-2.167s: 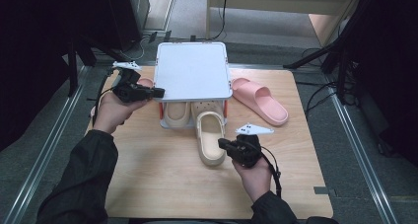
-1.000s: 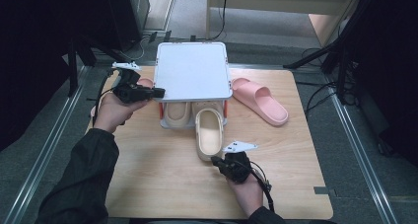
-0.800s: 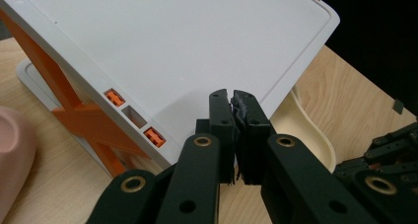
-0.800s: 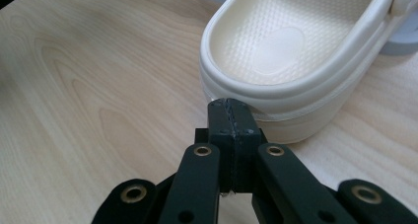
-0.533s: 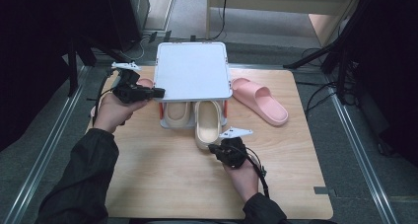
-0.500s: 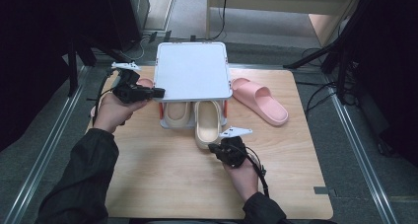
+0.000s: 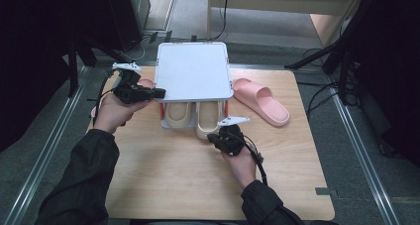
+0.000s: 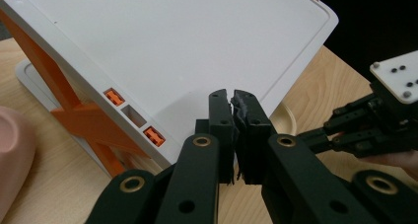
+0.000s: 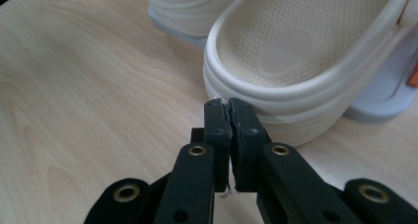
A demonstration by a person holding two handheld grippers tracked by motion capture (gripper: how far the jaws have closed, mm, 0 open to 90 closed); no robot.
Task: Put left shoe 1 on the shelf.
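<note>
Where the right tongs, clenched empty, touch its near heel, the cream rubber slipper runs lengthwise far into the white-and-orange plastic rack; left tongs clenched, empty.

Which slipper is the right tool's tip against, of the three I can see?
The right-hand cream slipper under the white rack. Its heel sticks out toward the shut right tool; the other cream slipper sits deeper, and the pink slipper lies outside.
</note>
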